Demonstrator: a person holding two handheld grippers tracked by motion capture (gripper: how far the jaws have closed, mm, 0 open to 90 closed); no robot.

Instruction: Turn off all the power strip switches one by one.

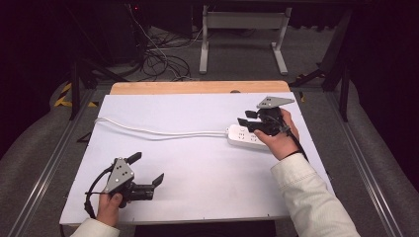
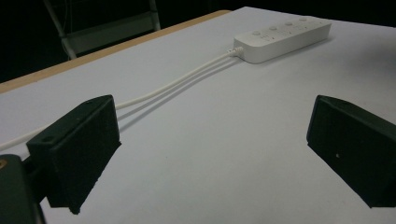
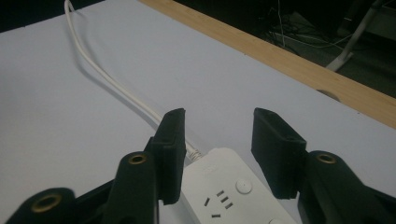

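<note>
Strip (image 1: 248, 136) lies at the worktop's (image 1: 197, 197) right, cord (image 1: 158, 132) trailing left. Right gripper (image 3: 217, 140) hovers over its cord end, fingers apart to straddle it; left gripper (image 1: 146, 169) waits near, fingers wide apart.

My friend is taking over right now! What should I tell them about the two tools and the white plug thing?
Left tool: open, holding nothing, near the table's front left.
Right tool: open, over the power strip, jaws apart above its cord end, not gripping.
The strip lies flat at the right of the table; its cord runs left across the table.
Done: right tool is in place at the strip.
Left: probably close on the strip; nothing is held so far.
</note>
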